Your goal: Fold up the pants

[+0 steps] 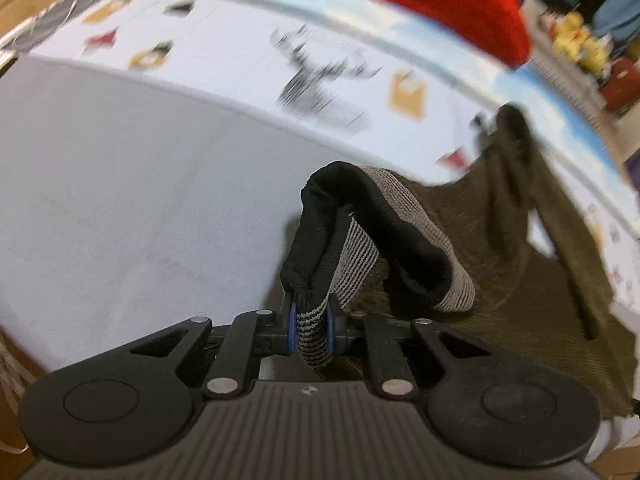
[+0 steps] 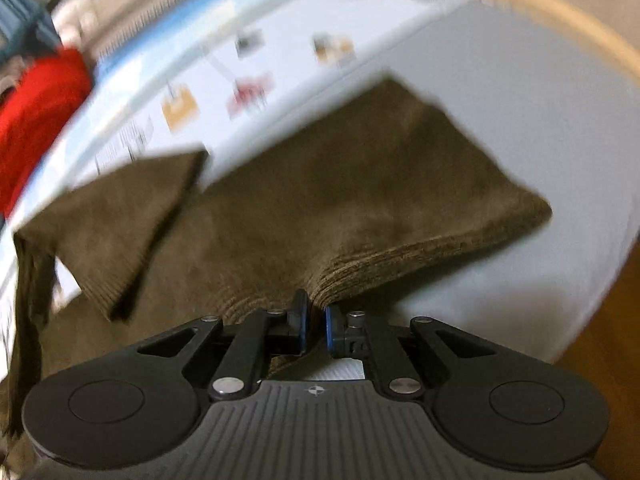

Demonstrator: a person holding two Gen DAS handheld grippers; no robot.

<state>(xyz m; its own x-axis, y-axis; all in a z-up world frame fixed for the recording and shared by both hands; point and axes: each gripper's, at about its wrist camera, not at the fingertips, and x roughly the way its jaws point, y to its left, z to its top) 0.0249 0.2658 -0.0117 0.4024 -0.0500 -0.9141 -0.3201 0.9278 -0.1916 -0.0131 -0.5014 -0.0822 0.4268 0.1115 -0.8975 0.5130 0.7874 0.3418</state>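
Plainly, both grippers have cloth between their blue pads. On the left wrist view, the left gripper [image 1: 312, 326] is clamped on the striped grey-and-black waistband [image 1: 360, 248] of the pants [image 1: 520, 280], its jaws nearly together with the elastic band pinched between them. From the pinch the waistband loops up toward 12 o'clock, its black lining showing, then drops toward 3 o'clock, where the brown corduroy body of the garment spreads out and hangs in folds. At 9 o'clock lies a plain pale grey surface [image 1: 120, 200]; beyond it, from 11 to 2 o'clock, runs a white sheet with small printed pictures [image 1: 240, 60], blurred. A red cloth [image 1: 440, 4] sits at 1 o'clock, at the far edge.

On the right wrist view, the right gripper [image 2: 316, 328] is clamped on a folded edge of the same brown corduroy, jaws almost closed with the ribbed fabric between them. The cloth rises from the pinch toward 12 o'clock as a broad panel [image 2: 360, 184] lifted off the grey surface at 3 o'clock, while a second flap [image 2: 120, 220] hangs at 9 o'clock. The red cloth shows at 10 o'clock, blurred
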